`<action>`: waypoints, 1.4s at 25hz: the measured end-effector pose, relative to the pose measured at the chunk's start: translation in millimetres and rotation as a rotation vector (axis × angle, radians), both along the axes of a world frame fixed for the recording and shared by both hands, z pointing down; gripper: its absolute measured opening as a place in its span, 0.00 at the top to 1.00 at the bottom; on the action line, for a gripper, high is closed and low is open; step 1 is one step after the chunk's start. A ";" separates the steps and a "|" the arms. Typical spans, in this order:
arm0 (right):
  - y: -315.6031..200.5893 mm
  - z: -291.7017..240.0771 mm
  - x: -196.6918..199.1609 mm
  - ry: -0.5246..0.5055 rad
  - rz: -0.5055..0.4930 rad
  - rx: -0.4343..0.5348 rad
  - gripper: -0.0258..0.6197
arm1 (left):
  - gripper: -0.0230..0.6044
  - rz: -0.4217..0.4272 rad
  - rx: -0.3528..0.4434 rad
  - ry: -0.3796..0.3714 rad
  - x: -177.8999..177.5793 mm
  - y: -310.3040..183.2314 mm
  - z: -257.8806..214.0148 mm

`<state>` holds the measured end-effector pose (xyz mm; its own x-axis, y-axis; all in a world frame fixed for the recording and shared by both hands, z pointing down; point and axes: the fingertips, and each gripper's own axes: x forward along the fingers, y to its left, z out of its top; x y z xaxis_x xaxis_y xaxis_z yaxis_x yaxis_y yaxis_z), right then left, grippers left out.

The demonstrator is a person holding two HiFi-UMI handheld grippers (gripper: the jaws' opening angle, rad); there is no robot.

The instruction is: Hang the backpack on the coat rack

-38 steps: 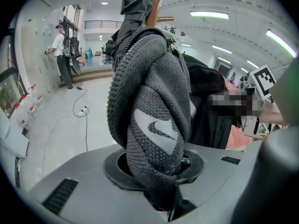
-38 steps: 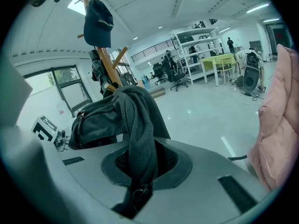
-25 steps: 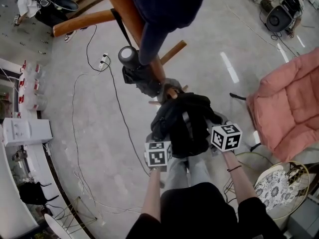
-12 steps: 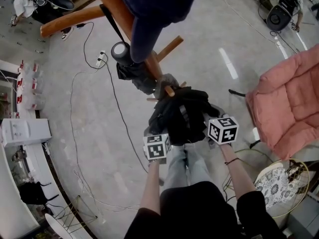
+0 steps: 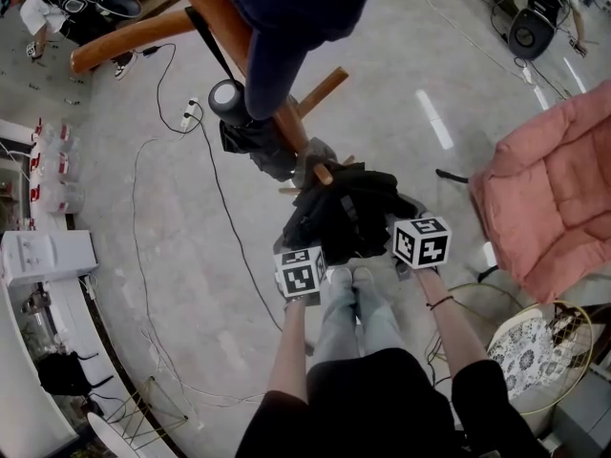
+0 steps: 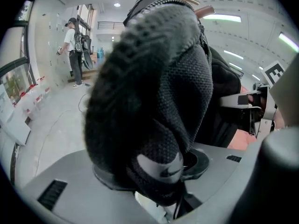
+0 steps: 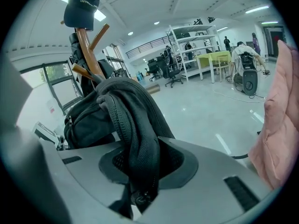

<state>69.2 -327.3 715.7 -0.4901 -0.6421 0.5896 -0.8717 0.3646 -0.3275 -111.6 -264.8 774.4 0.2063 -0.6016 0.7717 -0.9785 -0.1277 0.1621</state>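
Observation:
The black backpack (image 5: 344,213) hangs against the wooden coat rack (image 5: 286,113), its top at a peg (image 5: 326,175). My left gripper (image 5: 304,248) is at its lower left. A thick padded mesh strap (image 6: 154,87) lies between the jaws of the left gripper (image 6: 156,181), which have just been opening and look slack around it. My right gripper (image 5: 399,229) is at the bag's lower right. A zippered fold of the backpack (image 7: 135,125) runs down into the narrow gap of the right gripper (image 7: 140,171). Its jaws have just been opening a little.
A dark cap (image 7: 80,6) tops the rack and a black bundle (image 5: 250,132) hangs on it. A pink padded chair (image 5: 554,198) stands at the right, a round wicker stool (image 5: 535,361) below it. Cables (image 5: 143,208) trail over the floor. My legs (image 5: 358,313) are just under the bag.
The backpack and both grippers sit slightly higher in the head view. The grippers keep their places at the bag's two lower sides.

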 end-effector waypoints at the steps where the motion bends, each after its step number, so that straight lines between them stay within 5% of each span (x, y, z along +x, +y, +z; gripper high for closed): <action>1: -0.8 0.8 0.6 0.003 0.005 -0.003 0.85 | 0.61 -0.002 -0.003 0.001 1.0 -1.1 0.7; 15: -4.7 4.7 8.0 -0.025 0.083 -0.051 0.63 | 0.43 -0.101 0.002 0.005 -2.8 -9.2 -5.0; 28: 20.8 -33.3 1.8 -0.001 -0.039 0.028 0.61 | 0.41 -0.140 0.030 -0.021 -17.9 18.4 -37.9; 35: 45.1 -64.5 8.8 -0.005 -0.054 0.085 0.61 | 0.42 -0.156 0.126 -0.042 -23.9 39.0 -82.9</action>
